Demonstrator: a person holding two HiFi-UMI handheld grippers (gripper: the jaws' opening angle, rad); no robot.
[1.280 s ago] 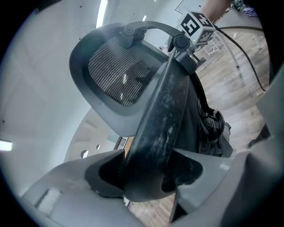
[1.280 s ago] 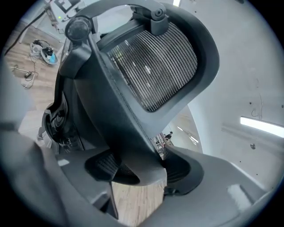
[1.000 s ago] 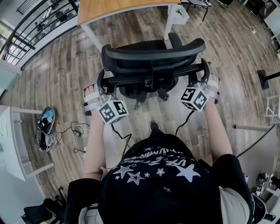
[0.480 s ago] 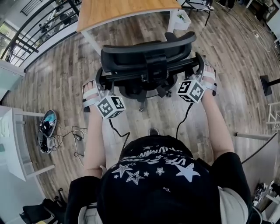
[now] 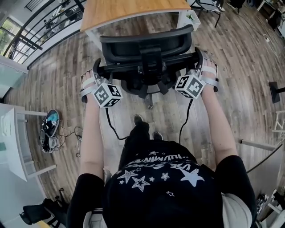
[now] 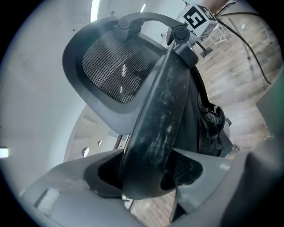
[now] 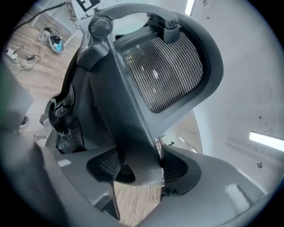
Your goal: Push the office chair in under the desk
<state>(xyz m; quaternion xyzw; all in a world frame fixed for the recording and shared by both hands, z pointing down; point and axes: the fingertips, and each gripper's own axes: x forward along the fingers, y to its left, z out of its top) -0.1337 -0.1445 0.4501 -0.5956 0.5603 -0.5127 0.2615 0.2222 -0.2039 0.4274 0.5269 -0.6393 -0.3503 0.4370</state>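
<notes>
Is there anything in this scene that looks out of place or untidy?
Only one thing: a tangle of cables and a small device lie loose on the floor, to the person's left beside a white table. The chair stands upright before the desk and looks intact.

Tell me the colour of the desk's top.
The desk top is warm orange-brown wood, best seen in the head view.

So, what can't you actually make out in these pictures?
Office chair seat and wheels: head view, mostly hidden beneath its backrest.
Desk: head view, far side cut off by the top edge.
Floor clutter at left: head view, too small to identify.
</notes>
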